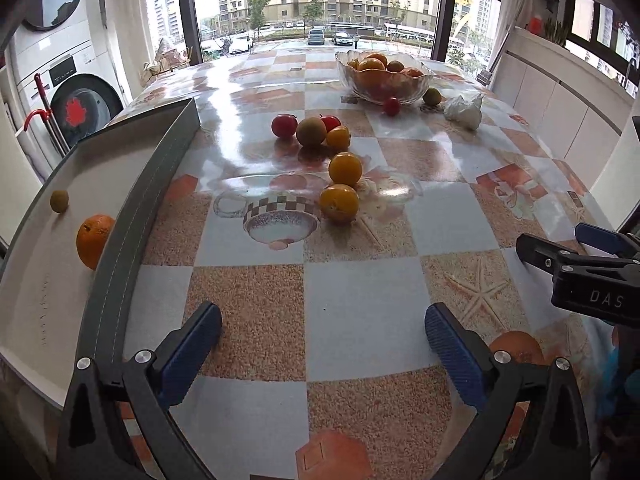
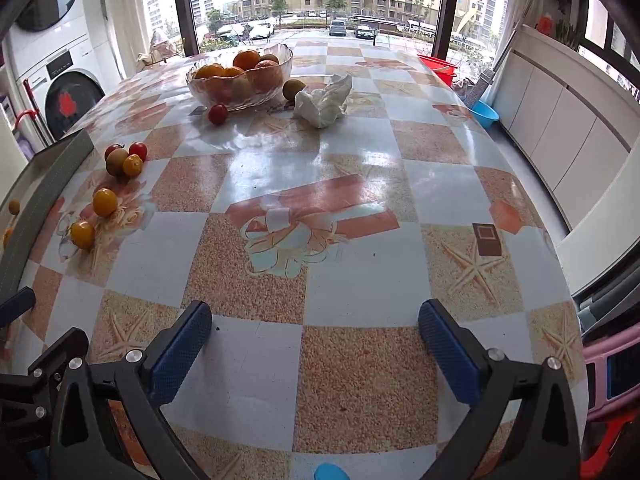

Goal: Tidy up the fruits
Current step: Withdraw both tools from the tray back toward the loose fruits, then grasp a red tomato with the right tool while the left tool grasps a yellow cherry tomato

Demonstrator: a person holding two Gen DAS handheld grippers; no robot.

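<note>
A big table point(image 1: 360, 304) is covered with a shiny checked cloth, and shells, starfish and gift boxes are printed on it. A grey tray point(image 1: 132, 216) is set at its left edge. A glass bowl point(image 1: 384, 76) is placed at the far end, with a crumpled white tissue point(image 1: 464, 110) just beside it. Small red, yellow and green fruits point(image 1: 344, 168) are scattered on the cloth between the tray and the bowl.

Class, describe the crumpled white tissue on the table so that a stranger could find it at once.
Start at the glass bowl of fruit at the far end of the table. Just right of it, beside a greenish fruit, lies the tissue. It is the only white, crumpled thing; everything near it is round and coloured.
</note>
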